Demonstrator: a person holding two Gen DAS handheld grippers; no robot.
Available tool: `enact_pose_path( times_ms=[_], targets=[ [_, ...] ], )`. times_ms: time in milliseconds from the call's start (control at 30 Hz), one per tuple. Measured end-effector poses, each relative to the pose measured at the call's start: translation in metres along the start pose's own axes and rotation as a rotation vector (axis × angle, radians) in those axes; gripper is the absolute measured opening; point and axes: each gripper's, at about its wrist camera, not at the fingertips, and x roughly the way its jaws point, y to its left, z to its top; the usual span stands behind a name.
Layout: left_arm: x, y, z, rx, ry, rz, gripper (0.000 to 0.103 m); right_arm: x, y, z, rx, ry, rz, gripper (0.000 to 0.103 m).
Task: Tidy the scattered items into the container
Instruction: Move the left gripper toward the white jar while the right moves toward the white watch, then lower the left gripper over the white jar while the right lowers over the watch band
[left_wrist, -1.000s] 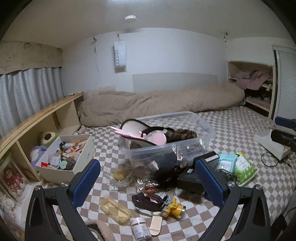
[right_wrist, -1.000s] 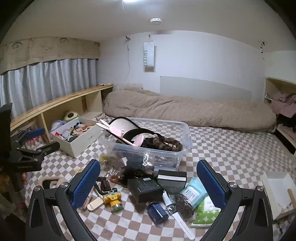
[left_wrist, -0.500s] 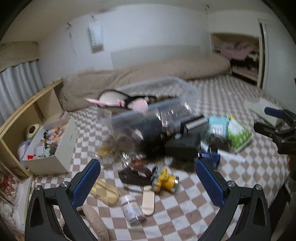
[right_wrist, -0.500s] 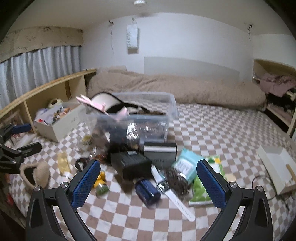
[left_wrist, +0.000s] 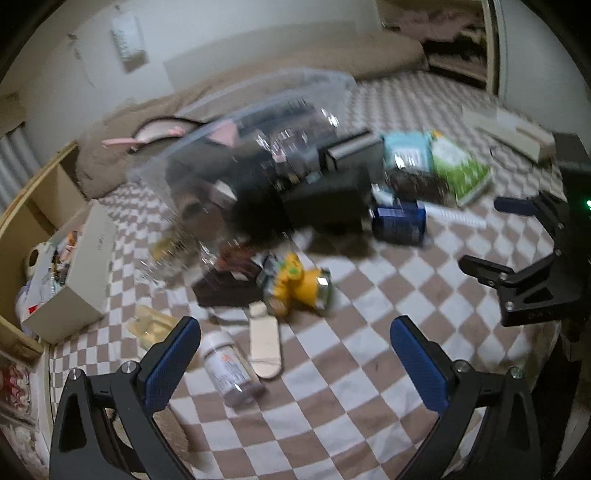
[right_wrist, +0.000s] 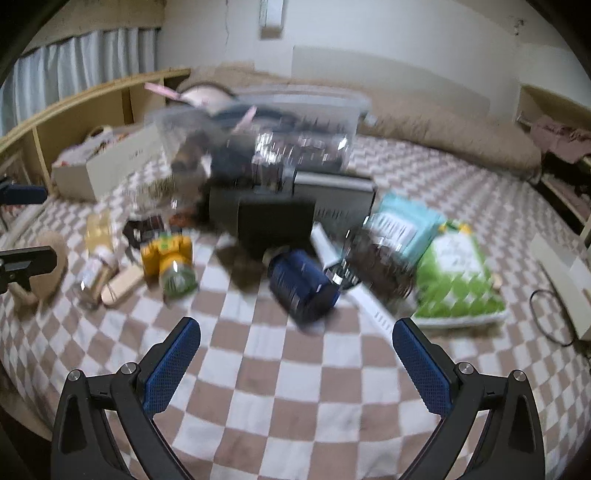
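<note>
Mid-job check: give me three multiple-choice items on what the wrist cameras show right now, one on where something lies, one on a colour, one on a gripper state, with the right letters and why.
1. Where does the yellow toy camera lie?
A. inside the clear plastic storage bin
B. on the checked bedcover, in front of the bin
C. in the white cardboard box

2. What colour is the cylindrical container lying on its side ahead of the right gripper?
A. dark blue
B. red
C. white

3. How do the jaws of the left gripper stand?
A. shut on a bottle
B. shut on nothing
C. wide open, holding nothing

Answers:
1 B, the toy rests on the checks among the loose items, outside the bin.
2 A, its ribbed body is navy in the right wrist view.
3 C, the blue pads are far apart with only bedcover between them.
</note>
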Motion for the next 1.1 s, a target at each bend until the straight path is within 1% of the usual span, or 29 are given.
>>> enact_pose_path(
  times_ms=[67, 133, 300, 333, 367, 467, 600, 667, 733, 800, 900, 1000, 1033, 1100],
  targets=[
    [0.013, -0.010, -0.009, 0.034, 0.047, -0.007, 0.103, 0.011, 0.004, -0.011, -0.014, 0.028, -0.006, 0.103],
    [0.026, -0.022, -0.019, 0.091, 0.088, -0.020, 0.103, 0.021, 0.008, -0.020, -0.033, 0.054, -0.018, 0.103],
    [0.046, -0.042, -0.039, 0.194, 0.148, -0.041, 0.103, 0.044, 0.011, -0.038, -0.052, 0.121, -0.027, 0.103],
    [0.050, -0.045, -0.042, 0.216, 0.156, -0.052, 0.103, 0.049, 0.010, -0.041, -0.050, 0.132, -0.026, 0.103],
    [0.054, -0.049, -0.046, 0.246, 0.156, -0.059, 0.103, 0.051, 0.010, -0.043, -0.025, 0.138, -0.043, 0.103],
    [0.062, -0.057, -0.057, 0.322, 0.155, -0.044, 0.103, 0.055, 0.007, -0.052, -0.015, 0.154, -0.028, 0.103],
    [0.073, -0.059, -0.067, 0.354, 0.189, -0.043, 0.103, 0.059, 0.002, -0.064, -0.014, 0.172, -0.016, 0.103],
    [0.079, -0.061, -0.072, 0.369, 0.208, -0.038, 0.103, 0.060, -0.003, -0.068, 0.011, 0.176, 0.001, 0.103],
    [0.080, -0.064, -0.077, 0.391, 0.198, -0.032, 0.103, 0.058, -0.005, -0.071, 0.017, 0.167, 0.016, 0.103],
    [0.081, -0.068, -0.080, 0.435, 0.180, -0.020, 0.103, 0.056, -0.001, -0.075, -0.011, 0.162, 0.016, 0.103],
    [0.081, -0.080, -0.086, 0.529, 0.145, 0.018, 0.103, 0.057, 0.002, -0.076, -0.031, 0.174, 0.012, 0.103],
    [0.080, -0.091, -0.090, 0.613, 0.116, 0.063, 0.103, 0.058, -0.005, -0.079, 0.003, 0.171, 0.042, 0.103],
    [0.080, -0.093, -0.092, 0.630, 0.111, 0.074, 0.103, 0.058, -0.005, -0.080, 0.004, 0.167, 0.041, 0.103],
    [0.079, -0.091, -0.090, 0.618, 0.118, 0.071, 0.103, 0.057, -0.002, -0.080, -0.007, 0.160, 0.027, 0.103]
  ],
)
